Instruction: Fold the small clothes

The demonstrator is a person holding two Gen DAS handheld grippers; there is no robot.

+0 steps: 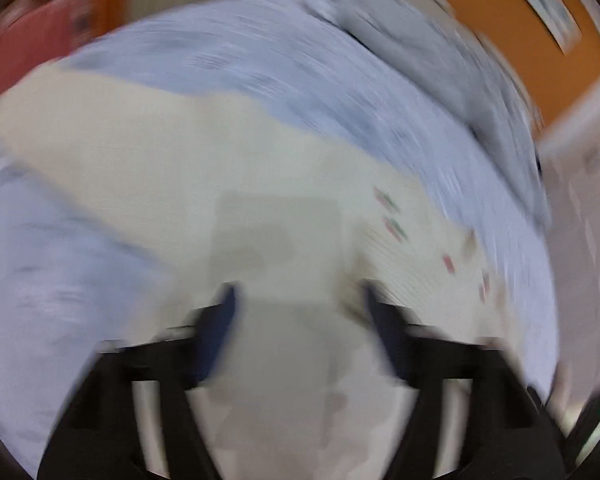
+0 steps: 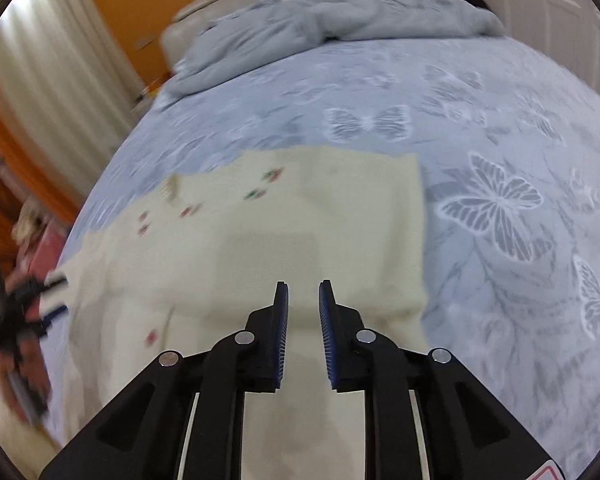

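**Me:** Cream garment [image 2: 260,240] with small red and green motifs lies flat on the butterfly-print bedsheet [image 2: 500,140], apparently folded into a rough rectangle, its right edge straight. Far left in my right-hand view, my left tongs [image 2: 56,300] sit at the garment's left edge. Their own view is badly smeared, but my left tongs [image 1: 298,300] are spread wide there with nothing pinched, only cloth below.

**Partner:** And the right tongs?

**Me:** My right tongs [image 2: 303,300] hang over the near middle of the garment, a narrow gap between the blue pads [image 2: 283,320], gripping nothing. Farther back, a grey duvet [image 2: 332,12] is bunched at the head of the bed.

**Partner:** So what makes the next fold good?

**Me:** I'd judge both tongs are between grips. I'd take the near edge at matching spots on either side, pinch only the layers I mean to move, lift evenly, and lay the edges flush so the rectangle stays square without wrinkles.
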